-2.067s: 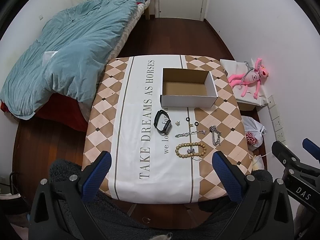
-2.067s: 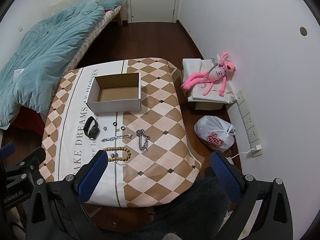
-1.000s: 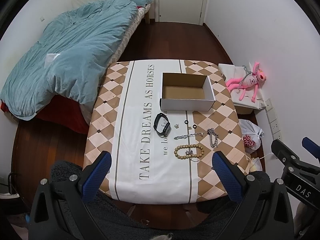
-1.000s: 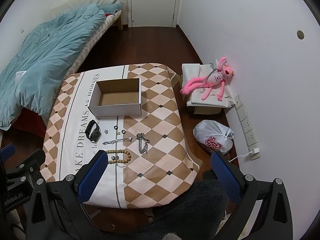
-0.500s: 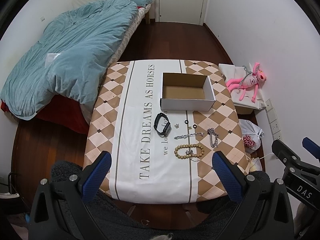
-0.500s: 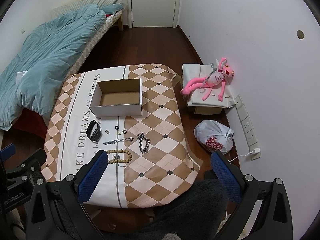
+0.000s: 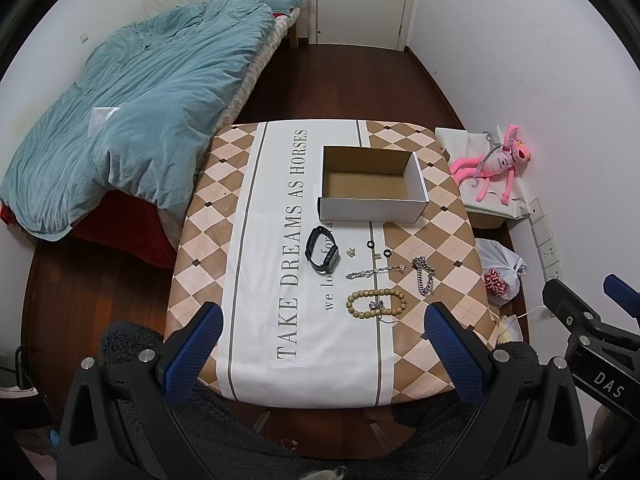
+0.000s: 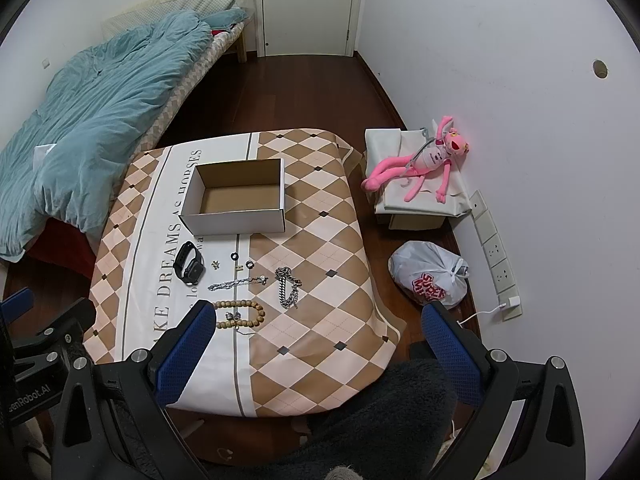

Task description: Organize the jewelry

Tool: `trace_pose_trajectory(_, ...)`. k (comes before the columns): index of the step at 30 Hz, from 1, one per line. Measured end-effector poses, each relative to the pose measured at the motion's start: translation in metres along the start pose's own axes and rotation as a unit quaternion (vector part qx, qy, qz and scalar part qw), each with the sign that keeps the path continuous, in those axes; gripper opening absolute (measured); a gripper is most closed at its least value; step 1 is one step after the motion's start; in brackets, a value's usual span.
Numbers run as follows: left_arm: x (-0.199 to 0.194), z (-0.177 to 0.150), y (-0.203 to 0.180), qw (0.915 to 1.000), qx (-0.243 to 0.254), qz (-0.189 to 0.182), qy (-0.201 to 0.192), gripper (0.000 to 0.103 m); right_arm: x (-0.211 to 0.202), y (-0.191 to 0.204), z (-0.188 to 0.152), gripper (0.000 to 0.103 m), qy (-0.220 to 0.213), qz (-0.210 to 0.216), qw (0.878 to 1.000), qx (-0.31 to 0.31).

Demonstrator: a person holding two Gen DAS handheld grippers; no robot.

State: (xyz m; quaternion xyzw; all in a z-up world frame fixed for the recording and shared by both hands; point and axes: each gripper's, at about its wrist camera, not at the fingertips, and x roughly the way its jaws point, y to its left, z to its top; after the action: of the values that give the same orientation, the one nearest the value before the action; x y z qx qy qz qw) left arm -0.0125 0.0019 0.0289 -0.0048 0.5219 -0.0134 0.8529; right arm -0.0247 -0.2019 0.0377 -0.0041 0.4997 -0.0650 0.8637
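An empty open cardboard box [image 7: 372, 184] [image 8: 236, 200] stands on the checked tablecloth [image 7: 440, 240] [image 8: 320, 240]. In front of it lie a black smartwatch [image 7: 322, 249] [image 8: 188, 263], a thin silver chain [image 7: 374, 272] [image 8: 236, 283], a thick silver chain [image 7: 424, 280] [image 8: 288, 286], a wooden bead bracelet [image 7: 375, 302] [image 8: 240, 314] and small black rings [image 7: 371, 244] [image 8: 234, 256]. My left gripper [image 7: 320, 328] and right gripper [image 8: 316, 332] are both open and empty, held high above the table's near edge.
A bed with a teal duvet [image 7: 132, 112] [image 8: 92, 120] stands left of the table. At the right wall are a pink plush toy [image 7: 492, 164] [image 8: 424, 164] on a box and a white plastic bag [image 7: 498, 276] [image 8: 432, 276]. A door [image 8: 308, 4] is at the back.
Both grippers rose and drew back a little from the table over the first second, then held nearly still. Nothing on the table has moved.
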Motion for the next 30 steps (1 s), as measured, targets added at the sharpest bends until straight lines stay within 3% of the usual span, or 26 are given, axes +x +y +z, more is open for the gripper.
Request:
trace_pose_trajectory(9,0.023,0.008,-0.007,1.0,0.008,0.004,0.003,0.103,0.015,-0.005,0.005,0.103,0.01,0.0,1.0,0.016)
trace_pose_trajectory(14,0.059,0.015,-0.007,0.9995,0.017,0.026,0.011,0.103,0.049,-0.015,0.01,0.103,0.031,-0.004,0.999,0.034)
trace_pose_trajectory(21,0.121,0.012,-0.01,0.9971,0.031,0.032,0.061,0.102,0.118,-0.026,0.001,0.103,0.083,-0.007,0.995,0.046)
trace_pose_trajectory(30,0.179,-0.009,-0.024,0.9934,0.05,0.004,0.103,0.101,0.196,-0.025,-0.033,0.085,0.147,0.005,0.988,0.056)
